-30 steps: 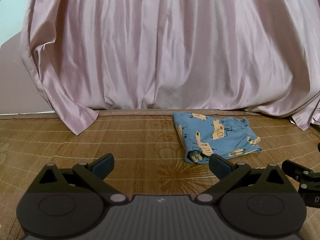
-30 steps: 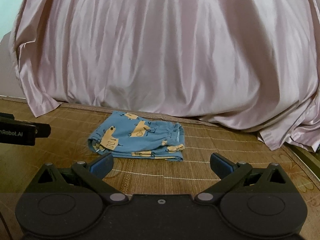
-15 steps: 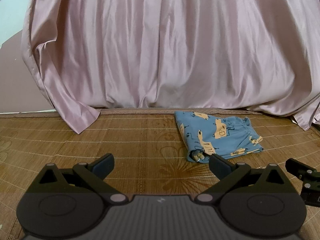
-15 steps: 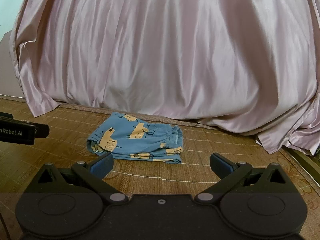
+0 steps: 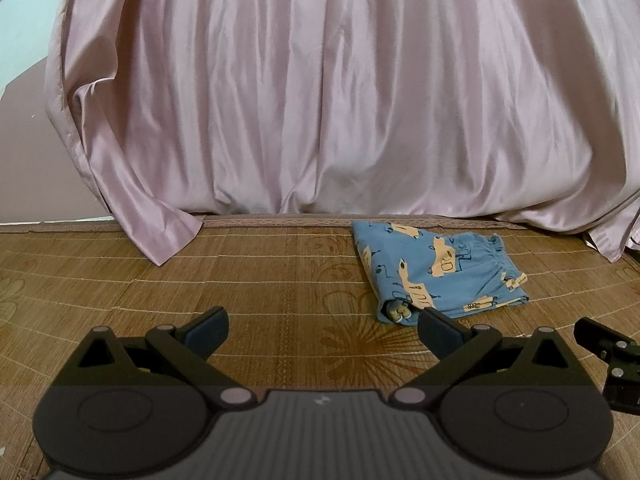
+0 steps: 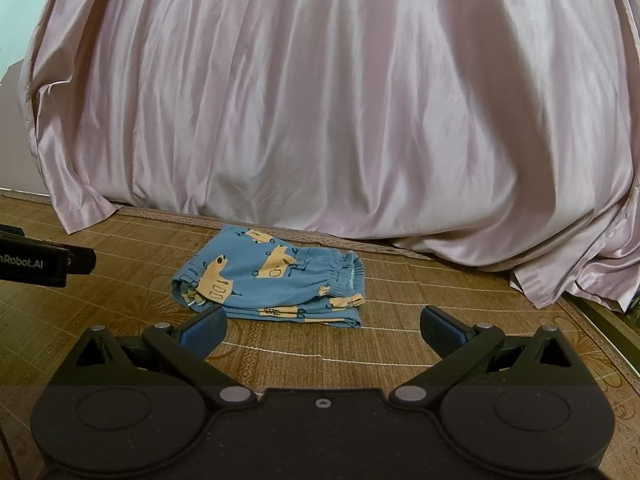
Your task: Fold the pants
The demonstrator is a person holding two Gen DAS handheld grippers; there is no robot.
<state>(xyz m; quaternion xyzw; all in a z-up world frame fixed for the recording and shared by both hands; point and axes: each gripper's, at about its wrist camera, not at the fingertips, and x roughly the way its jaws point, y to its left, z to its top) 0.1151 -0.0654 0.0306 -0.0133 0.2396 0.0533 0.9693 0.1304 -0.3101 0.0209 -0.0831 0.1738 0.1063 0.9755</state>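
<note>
The blue pants [image 5: 436, 272] with tan cartoon prints lie folded into a compact bundle on the woven mat, ahead and to the right in the left wrist view. In the right wrist view the same pants [image 6: 276, 284] sit just beyond the left finger, elastic waistband to the right. My left gripper [image 5: 322, 326] is open, with only mat between its fingers. My right gripper [image 6: 322, 324] is open too, a short way back from the bundle. Neither touches the cloth.
A pink satin sheet [image 5: 320, 100] hangs down behind the pants and pools on the mat [image 5: 240, 280] at left and right. The other gripper's black body shows at the right edge [image 5: 612, 356] and the left edge [image 6: 36, 264].
Both grippers have drawn back slightly and tilted up, so the pants sit a little lower and farther off in each view. The pants have not moved.
</note>
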